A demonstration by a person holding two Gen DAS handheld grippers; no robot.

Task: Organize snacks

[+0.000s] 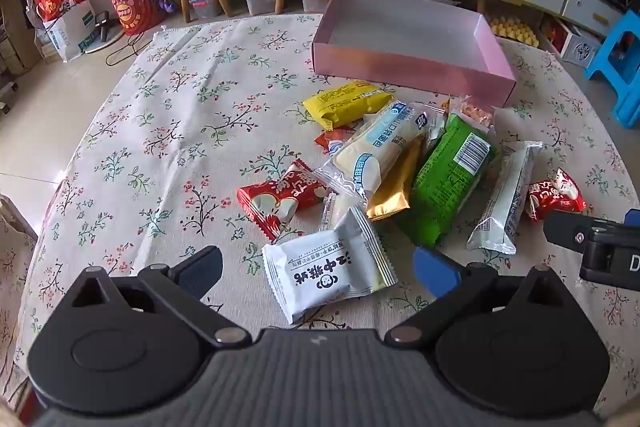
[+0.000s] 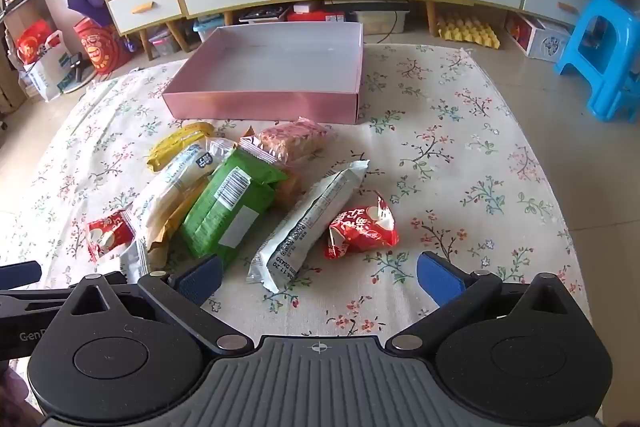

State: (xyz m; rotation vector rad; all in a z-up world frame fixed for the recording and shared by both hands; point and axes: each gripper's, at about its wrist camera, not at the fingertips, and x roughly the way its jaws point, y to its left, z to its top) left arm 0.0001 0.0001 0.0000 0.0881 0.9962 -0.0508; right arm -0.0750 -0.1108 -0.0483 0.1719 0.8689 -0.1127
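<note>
Because the pink box (image 2: 264, 103) beyond the snack pile (image 2: 224, 195) is empty, I hold my left gripper (image 1: 320, 267) and right gripper (image 2: 320, 273) spread wide, gripping nothing, angled down for a first pick.

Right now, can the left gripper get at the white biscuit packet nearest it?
Probably yes. The left gripper stands open with the white biscuit packet lying flat between its fingers, on top of the cloth. Only its far edge overlaps a clear wrapper; nothing covers it.

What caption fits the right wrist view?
Open right gripper above wrapped snacks, empty pink cardboard box behind.
</note>
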